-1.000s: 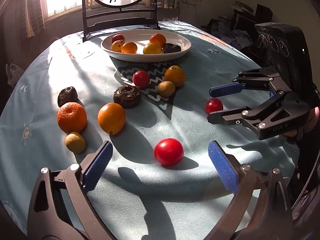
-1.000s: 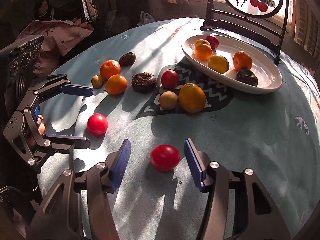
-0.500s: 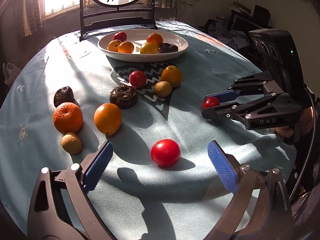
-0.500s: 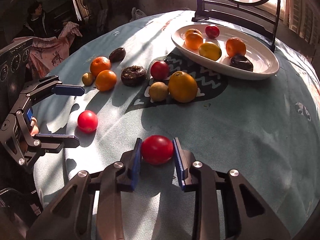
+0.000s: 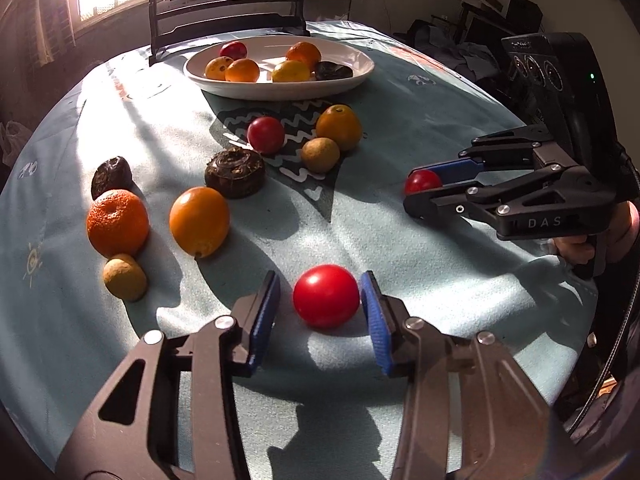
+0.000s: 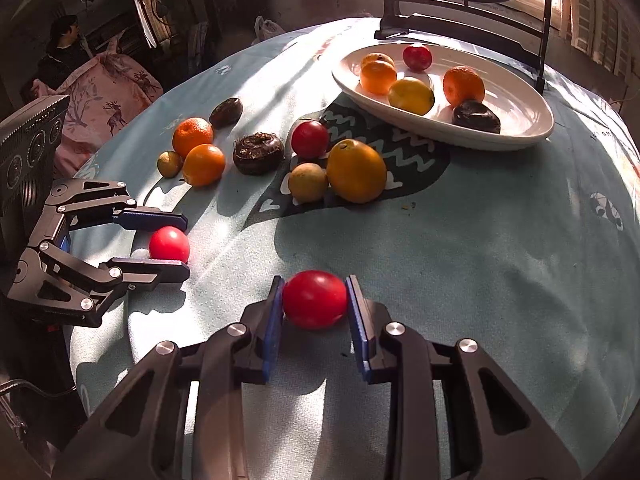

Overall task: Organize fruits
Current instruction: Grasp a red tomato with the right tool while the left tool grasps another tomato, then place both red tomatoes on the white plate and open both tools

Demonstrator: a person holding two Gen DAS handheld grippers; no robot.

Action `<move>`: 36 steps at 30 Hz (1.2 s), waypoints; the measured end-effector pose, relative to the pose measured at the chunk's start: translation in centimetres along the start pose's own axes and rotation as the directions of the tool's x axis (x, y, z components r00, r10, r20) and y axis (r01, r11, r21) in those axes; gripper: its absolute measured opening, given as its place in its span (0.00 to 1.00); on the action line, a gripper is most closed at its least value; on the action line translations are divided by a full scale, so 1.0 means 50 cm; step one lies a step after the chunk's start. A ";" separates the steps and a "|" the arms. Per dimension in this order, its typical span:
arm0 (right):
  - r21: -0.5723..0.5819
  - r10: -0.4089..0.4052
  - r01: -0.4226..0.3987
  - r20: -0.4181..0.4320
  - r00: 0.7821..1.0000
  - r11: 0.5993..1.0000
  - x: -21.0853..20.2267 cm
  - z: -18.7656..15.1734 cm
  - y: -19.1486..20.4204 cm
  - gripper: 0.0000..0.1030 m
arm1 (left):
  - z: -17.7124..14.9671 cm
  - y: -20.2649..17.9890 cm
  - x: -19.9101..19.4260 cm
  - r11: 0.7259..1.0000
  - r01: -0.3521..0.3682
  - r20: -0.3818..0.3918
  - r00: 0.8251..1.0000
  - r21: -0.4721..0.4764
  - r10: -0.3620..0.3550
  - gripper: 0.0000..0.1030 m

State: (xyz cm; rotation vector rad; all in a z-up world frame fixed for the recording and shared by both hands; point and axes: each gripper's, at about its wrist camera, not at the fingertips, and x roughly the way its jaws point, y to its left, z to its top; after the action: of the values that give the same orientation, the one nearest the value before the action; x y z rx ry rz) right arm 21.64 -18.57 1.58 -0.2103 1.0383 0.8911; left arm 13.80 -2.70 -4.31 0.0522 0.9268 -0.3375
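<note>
Fruits: red tomato (image 6: 315, 299) on near tablecloth (image 6: 480, 260), clamped between right gripper (image 6: 315, 308) pads. Second tomato (image 5: 326, 295) between closing left gripper (image 5: 320, 312) jaws, left pad (image 5: 264, 312) not yet touching. Far white plate (image 5: 280, 88) holding six fruits, dark one (image 5: 333, 71) hard to identify. Window screen stand (image 5: 228, 4) cut off at top.

Left tongs (image 5: 320, 300) closing, right tongs (image 6: 314, 300) clamped
</note>
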 end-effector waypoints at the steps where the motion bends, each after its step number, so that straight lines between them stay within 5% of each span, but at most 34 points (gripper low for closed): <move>1: -0.001 0.000 0.000 0.000 1.000 1.000 0.000 0.000 0.000 0.30 | 0.000 -0.001 0.000 1.000 -0.003 0.000 1.000 0.003 0.003 0.40; 17: 0.031 0.034 -0.035 0.020 0.999 0.999 -0.006 -0.001 -0.017 0.30 | 0.002 -0.007 -0.002 1.000 -0.016 0.007 1.000 0.024 0.016 0.30; 26: 0.181 0.099 -0.131 0.174 0.980 0.975 -0.037 0.033 -0.076 0.30 | 0.088 0.032 -0.041 0.999 0.042 0.069 0.997 0.015 -0.042 0.30; 30: 0.283 0.041 -0.127 0.293 0.955 0.950 -0.059 0.079 -0.122 0.30 | 0.173 0.042 -0.048 0.999 0.002 0.121 0.993 0.034 -0.006 0.30; 36: 0.404 -0.171 0.002 0.383 0.908 0.915 -0.051 0.157 -0.201 0.30 | 0.332 0.065 0.006 0.999 -0.045 0.171 0.984 -0.006 0.045 0.31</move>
State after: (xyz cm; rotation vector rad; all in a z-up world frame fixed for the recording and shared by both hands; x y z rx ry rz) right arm 33.60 -22.15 5.31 0.2653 0.7811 0.5882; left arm 27.82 -2.82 5.13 0.0417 0.7547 -0.2947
